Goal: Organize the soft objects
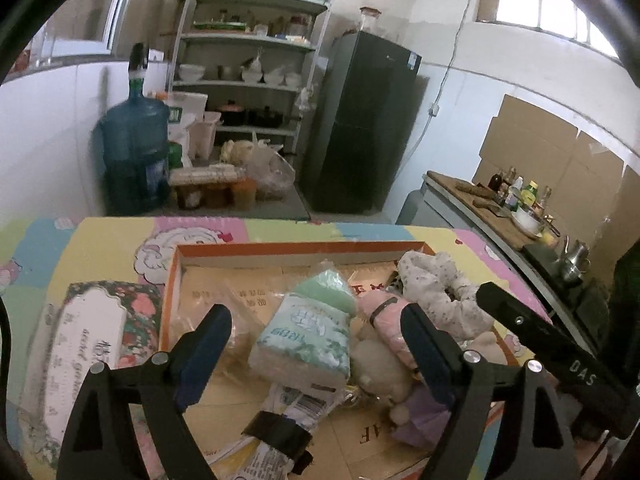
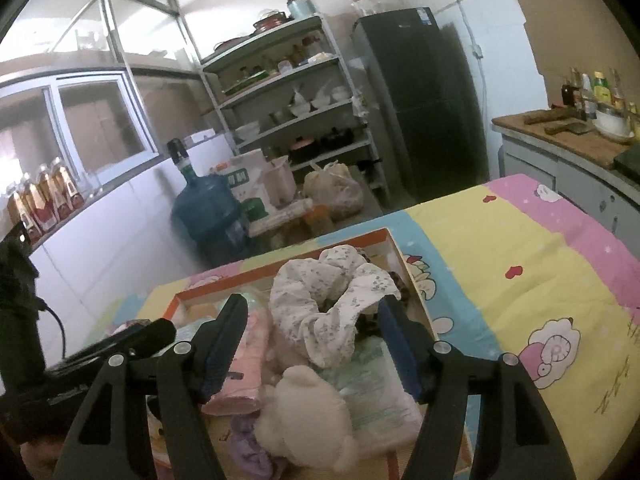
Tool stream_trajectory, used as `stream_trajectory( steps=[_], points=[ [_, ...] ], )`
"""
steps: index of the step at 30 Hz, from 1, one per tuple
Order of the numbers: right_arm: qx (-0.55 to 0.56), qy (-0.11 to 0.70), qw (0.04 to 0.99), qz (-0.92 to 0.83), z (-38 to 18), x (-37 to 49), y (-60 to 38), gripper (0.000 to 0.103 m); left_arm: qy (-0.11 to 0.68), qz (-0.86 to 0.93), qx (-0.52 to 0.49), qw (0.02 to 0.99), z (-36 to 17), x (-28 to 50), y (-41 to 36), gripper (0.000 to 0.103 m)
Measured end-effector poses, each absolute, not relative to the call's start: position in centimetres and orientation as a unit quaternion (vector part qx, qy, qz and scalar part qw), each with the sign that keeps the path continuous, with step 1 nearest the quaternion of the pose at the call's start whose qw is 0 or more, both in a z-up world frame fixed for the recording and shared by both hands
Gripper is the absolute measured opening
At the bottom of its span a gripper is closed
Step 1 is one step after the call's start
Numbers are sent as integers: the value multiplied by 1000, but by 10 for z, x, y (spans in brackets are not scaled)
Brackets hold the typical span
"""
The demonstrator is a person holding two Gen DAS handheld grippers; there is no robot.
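The soft stuff, green tissue pack, floral scrunchie and plush bear, was already piled in the orange box on the bench, and your left tongs and right tongs both hung open, gripping nothing, so little looked left.

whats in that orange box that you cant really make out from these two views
- Small dark patterned item, right wrist view: mostly hidden under the white floral scrunchie.
- Purple cloth, left wrist view: partly covered by the plush toy and the left gripper's finger.
- Flattened wrapper at the bottom of the left wrist view: print blurred, unreadable.
- Tissue pack label: characters too small to read.
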State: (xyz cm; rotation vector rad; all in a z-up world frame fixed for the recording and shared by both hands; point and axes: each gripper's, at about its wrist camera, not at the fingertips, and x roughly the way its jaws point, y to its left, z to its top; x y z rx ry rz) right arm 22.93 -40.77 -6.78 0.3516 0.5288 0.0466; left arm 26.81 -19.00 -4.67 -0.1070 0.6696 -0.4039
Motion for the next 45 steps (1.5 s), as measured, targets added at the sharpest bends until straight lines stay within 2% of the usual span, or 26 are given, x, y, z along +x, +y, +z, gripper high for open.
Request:
stream_trajectory(
  steps=[10,21,34,45],
  points=[
    [154,239,959,18,-55,208,-392,70,274,-177,-40,945,-22,228,-168,86],
    [106,190,976,21,-34,153,-324,71,215,-97,-7,972,-16,162,-122,86],
    [81,162,982,44,-18,81,-264,74,159,-26,-17,987,-6,73,-72,86],
    [32,156,987,20,-18,10,-210,74,178,-27,-12,984,-5,8,-46,86]
  ],
)
